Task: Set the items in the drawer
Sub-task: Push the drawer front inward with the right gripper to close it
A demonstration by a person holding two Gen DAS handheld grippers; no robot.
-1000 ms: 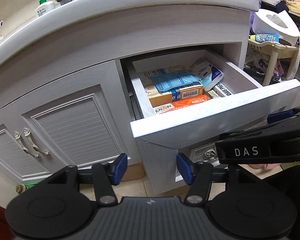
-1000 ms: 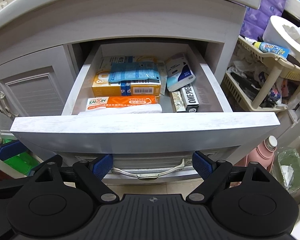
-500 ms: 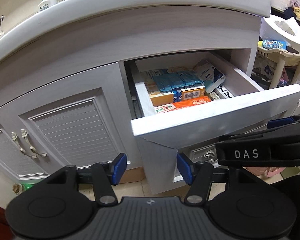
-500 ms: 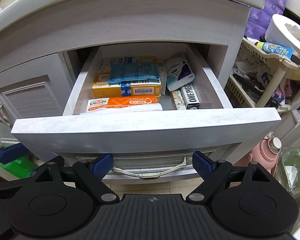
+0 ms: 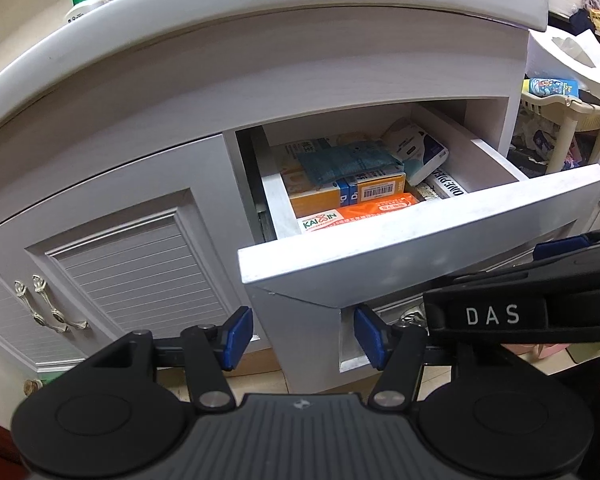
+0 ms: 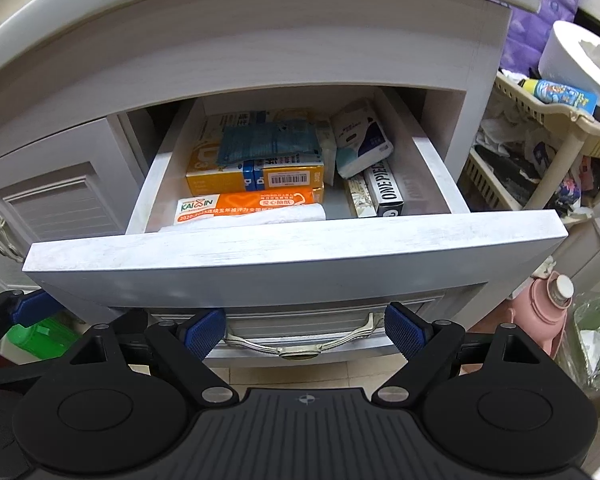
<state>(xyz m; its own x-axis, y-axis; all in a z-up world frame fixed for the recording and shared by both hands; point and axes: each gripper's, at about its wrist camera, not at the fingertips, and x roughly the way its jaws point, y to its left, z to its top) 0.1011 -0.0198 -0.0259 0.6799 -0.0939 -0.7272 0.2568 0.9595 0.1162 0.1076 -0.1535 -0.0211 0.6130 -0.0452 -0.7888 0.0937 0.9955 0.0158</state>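
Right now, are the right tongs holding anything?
No, in the right wrist view the right tongs stand wide open and empty, below the open drawer front.

Both claws are angling downward, side by side. The left claw (image 5: 303, 338) is holding its blue pads apart with nothing between them; the right claw (image 6: 305, 334) is gaping wider, also gripping nothing.
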